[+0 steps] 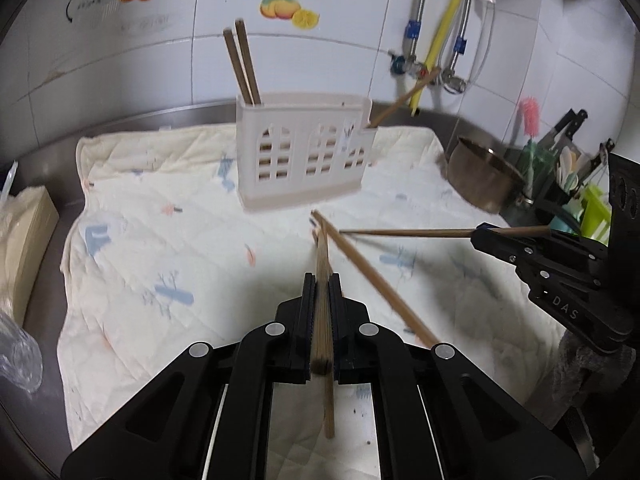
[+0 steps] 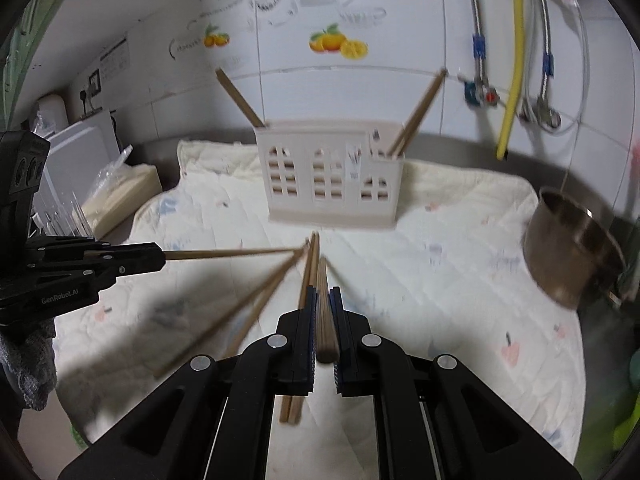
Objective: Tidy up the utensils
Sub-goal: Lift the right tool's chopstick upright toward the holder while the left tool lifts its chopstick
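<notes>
Chopsticks: one pinched between left fingers [image 1: 322, 292], one between right fingers [image 2: 323, 304]. Loose sticks [image 1: 380, 280] on cloth [image 1: 160, 240] beside fingers. Holder [image 1: 302, 156] ahead of fingertips.

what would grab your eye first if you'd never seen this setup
Both black grippers, left gripper and right gripper, each clamp a thin wooden chopstick low in the foreground. Behind them, mid-cloth, stands a cream plastic utensil holder with window-shaped cutouts, chopsticks poking from both ends.
</notes>
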A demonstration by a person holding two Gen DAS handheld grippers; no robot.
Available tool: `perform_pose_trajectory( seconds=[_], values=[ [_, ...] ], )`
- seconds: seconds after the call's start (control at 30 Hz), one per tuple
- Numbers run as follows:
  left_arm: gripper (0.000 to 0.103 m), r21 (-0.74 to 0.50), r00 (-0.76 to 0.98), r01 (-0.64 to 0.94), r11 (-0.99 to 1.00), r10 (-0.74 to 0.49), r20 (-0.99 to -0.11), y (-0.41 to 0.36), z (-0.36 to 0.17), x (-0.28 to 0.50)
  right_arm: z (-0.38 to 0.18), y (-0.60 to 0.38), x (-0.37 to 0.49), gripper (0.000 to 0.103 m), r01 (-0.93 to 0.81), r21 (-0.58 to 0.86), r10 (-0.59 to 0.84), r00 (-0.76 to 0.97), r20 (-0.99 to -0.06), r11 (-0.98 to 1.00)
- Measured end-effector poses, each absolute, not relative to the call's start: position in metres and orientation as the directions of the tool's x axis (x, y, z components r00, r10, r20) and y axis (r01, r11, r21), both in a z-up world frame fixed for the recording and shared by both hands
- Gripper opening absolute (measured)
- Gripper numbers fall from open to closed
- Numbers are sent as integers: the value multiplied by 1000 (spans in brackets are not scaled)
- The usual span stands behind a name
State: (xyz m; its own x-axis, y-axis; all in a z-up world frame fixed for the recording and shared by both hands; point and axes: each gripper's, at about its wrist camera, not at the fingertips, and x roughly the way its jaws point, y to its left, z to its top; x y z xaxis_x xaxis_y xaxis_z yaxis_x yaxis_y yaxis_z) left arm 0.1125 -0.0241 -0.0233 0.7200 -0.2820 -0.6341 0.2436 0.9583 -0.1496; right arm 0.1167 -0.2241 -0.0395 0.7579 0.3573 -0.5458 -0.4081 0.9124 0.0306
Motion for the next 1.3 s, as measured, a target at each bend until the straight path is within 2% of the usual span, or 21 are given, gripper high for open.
perform_pose_trajectory(
  seconds=[0.2,0.57,0.83,1.03,1.3],
  values=[
    [5,-148,731,243,959,-281,-622,-20,-8,127,-17,-216,129,6,-418,-8,351,773,-528,908],
    [5,-119,752,252,961,-271,-601,-16,14,142,13,-220,160,6,-431,17,374,762,-528,902],
    [5,-106,770,274,956,-284,-572,-15,42,150,69,-227,186,7,-442,18,394,780,-486,897],
    [5,-95,790,306,947,-308,-530,-17,75,155,111,-231,208,7,-422,1,379,813,-441,907],
    [5,-57,844,328,943,-319,-432,-20,134,163,142,-234,237,7,-371,-6,340,856,-390,929]
  ],
)
